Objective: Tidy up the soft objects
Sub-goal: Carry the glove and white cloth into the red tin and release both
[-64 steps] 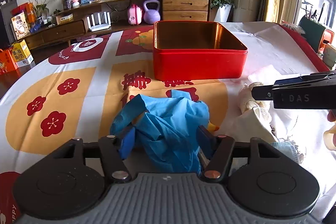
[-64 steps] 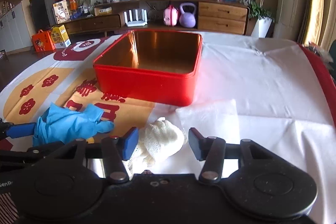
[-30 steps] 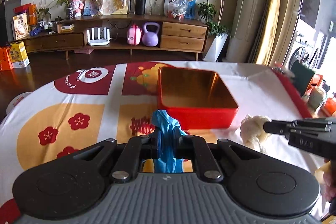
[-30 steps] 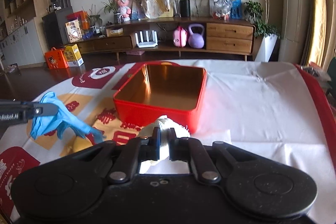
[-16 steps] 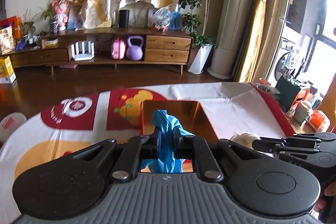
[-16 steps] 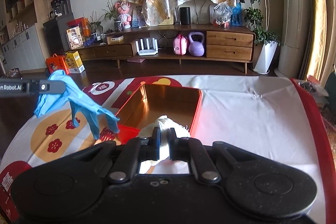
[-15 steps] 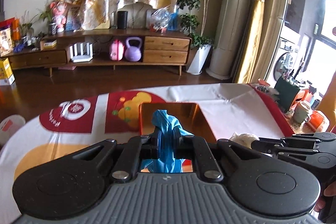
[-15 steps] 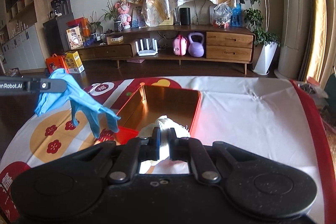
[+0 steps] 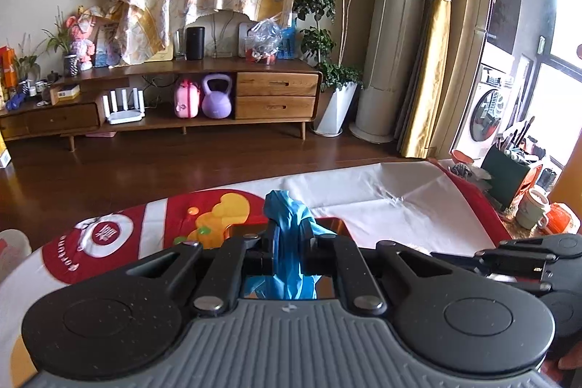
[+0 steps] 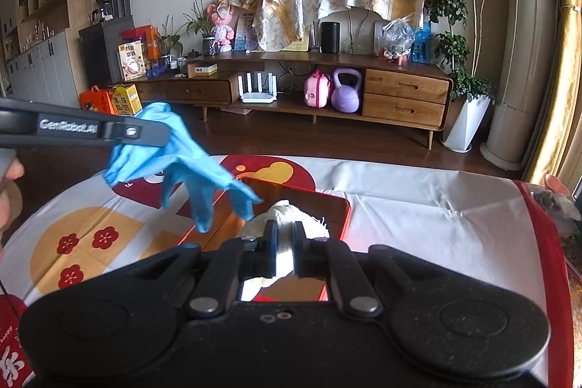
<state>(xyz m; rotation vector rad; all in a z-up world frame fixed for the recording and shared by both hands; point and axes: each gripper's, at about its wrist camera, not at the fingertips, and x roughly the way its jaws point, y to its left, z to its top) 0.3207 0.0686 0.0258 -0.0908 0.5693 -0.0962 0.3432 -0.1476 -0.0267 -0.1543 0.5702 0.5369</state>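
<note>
while left gripper (image 9: 291, 255) pinches blue glove (image 10: 174, 157), fingers drooping toward red tin (image 10: 323, 206), right gripper (image 10: 283, 242) clamps white cloth (image 10: 291, 211)

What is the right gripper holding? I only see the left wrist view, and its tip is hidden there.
Observer: The right gripper is shut on a white cloth, seen in the right wrist view.
Operator: Where is that cloth relative to the tin?
Observer: It is in front of the open red tin, whose floor appears behind it; height above it I cannot tell.
Operator: How does my blue glove hang?
Observer: From the side, the blue glove droops from the left gripper, its fingers dangling toward the tin's near left corner.
</note>
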